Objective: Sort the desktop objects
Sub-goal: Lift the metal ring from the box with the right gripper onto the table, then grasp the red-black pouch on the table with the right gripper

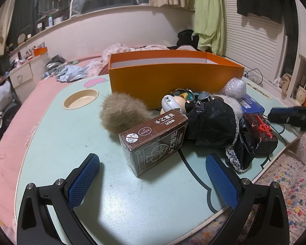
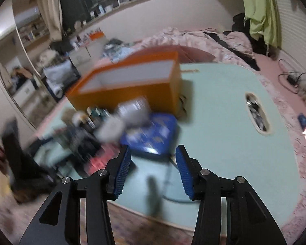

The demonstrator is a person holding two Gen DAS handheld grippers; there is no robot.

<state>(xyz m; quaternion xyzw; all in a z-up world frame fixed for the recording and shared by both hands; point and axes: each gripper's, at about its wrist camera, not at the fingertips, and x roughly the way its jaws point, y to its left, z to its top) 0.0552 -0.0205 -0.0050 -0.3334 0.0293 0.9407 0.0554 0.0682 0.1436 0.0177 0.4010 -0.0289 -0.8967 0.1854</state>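
Note:
A brown card box point(image 1: 154, 140) lies on the pale green table point(image 1: 71, 143), just ahead of my open, empty left gripper point(image 1: 153, 163). Behind it sit a tan fur ball point(image 1: 122, 114), a white figure point(image 1: 171, 104), black lace-trimmed cloth point(image 1: 216, 126), a dark box with a red emblem point(image 1: 261, 128) and a blue box point(image 1: 252, 104). An open orange box point(image 1: 173, 77) stands at the back. My right gripper point(image 2: 153, 159) is open and empty, just short of the blue box point(image 2: 153, 134); this view is blurred. The orange box point(image 2: 128, 87) lies beyond.
A round cup recess point(image 1: 80, 99) sits in the table's far left. A slot handle point(image 2: 257, 114) is cut in the table's right side. A pink bed point(image 1: 20, 122) surrounds the table, and a speckled rug point(image 1: 291, 187) lies at the right.

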